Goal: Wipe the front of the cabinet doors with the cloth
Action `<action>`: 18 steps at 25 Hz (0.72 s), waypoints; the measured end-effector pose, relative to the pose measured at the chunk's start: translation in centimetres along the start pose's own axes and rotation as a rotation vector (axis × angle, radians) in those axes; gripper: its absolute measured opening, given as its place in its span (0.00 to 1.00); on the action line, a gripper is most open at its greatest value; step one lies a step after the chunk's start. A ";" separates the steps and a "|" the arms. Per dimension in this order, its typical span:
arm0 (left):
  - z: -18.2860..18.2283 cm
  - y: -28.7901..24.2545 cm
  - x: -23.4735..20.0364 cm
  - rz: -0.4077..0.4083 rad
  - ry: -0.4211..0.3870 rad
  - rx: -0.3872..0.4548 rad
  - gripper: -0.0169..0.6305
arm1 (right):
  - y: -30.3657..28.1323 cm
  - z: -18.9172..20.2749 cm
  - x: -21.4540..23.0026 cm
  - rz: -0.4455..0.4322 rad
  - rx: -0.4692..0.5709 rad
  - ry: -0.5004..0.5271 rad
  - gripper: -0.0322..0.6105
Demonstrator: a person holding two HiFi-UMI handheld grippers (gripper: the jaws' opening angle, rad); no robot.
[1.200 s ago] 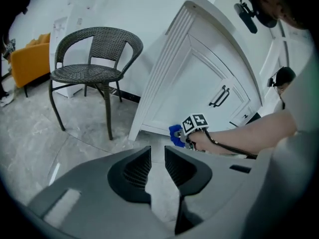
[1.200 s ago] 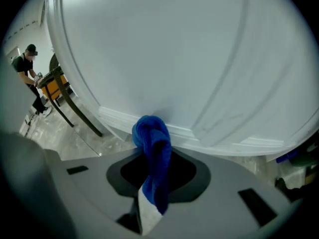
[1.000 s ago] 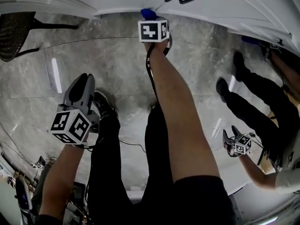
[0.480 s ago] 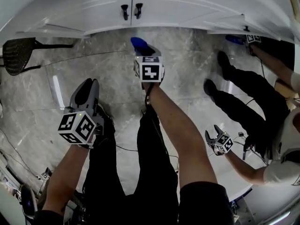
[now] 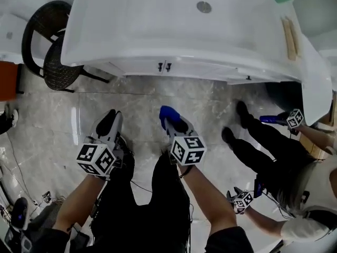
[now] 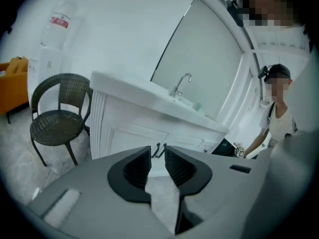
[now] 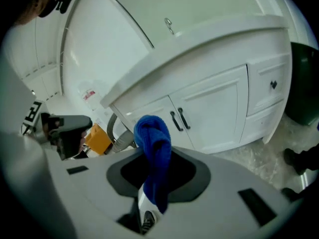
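Holding blue cloth (image 7: 152,131) in right gripper (image 5: 174,123), well off cabinet doors (image 7: 209,108); nothing in near-closed left gripper (image 6: 158,159). Could snag handles (image 7: 178,118), pulling cloth free.

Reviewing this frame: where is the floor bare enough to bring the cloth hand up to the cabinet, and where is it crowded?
Bare: the marble floor before the cabinet doors, bordered by the wicker chair on the left and the other person's shoes on the right. Crowded: the right end, where that person's legs fill the floor beside the cabinet.
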State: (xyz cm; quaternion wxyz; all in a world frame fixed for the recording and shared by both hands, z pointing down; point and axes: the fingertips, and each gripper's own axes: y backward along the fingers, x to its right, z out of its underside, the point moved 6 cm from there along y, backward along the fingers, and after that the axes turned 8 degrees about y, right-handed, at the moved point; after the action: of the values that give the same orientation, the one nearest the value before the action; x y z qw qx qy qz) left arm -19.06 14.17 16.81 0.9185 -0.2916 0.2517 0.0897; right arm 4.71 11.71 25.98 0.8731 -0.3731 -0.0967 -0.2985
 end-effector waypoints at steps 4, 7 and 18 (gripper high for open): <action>-5.2 5.0 7.2 0.085 -0.040 0.079 0.16 | 8.4 -6.8 -4.4 -0.013 0.143 0.042 0.18; -7.4 8.8 13.1 0.158 -0.097 0.128 0.16 | 14.6 -11.9 -7.1 -0.036 0.264 0.045 0.18; -15.5 20.2 27.5 0.292 -0.339 0.347 0.16 | 33.0 -24.9 -15.5 0.069 0.625 0.339 0.18</action>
State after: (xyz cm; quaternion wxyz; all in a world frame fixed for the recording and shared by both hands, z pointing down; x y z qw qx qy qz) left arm -8.16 22.13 -18.16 0.9610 -0.0717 0.1454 0.2240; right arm 10.47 18.93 -17.19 0.9582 -0.0362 -0.0244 -0.2828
